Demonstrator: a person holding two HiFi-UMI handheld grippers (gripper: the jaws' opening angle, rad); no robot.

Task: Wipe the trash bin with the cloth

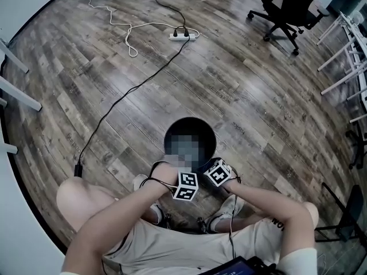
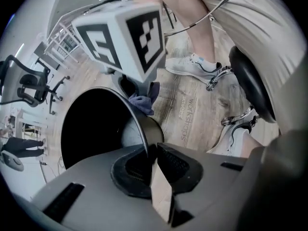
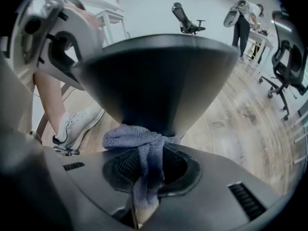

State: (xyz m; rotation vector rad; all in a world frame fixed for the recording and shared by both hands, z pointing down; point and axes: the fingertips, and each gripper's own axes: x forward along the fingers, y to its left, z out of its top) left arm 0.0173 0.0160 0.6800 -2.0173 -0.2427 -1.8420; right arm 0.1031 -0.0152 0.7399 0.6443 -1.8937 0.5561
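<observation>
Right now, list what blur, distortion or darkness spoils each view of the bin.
Head view: fisheye curves the floor at its edges, and a mosaic patch covers part of the trash bin. Left gripper view: its inside is featureless black. Right gripper view: floor smeared by blur, cloth sharp.

The trash bin [image 1: 198, 125] stood on the floor [image 1: 246, 96] at the centre of the head view, just above the person's shoes [image 1: 227, 208]. The left gripper [image 2: 151, 160] sat at the bin's lower rim, with the rim pinched between its jaws. In the head view the right gripper [image 3: 144, 177] lay just right of it, against the bin's outer wall. The cloth [image 3: 137, 141] was clamped between its jaws and touched that wall. A power strip [image 1: 183, 36] lay toward the top centre, and an office chair [image 1: 289, 7] stood at the upper right.
</observation>
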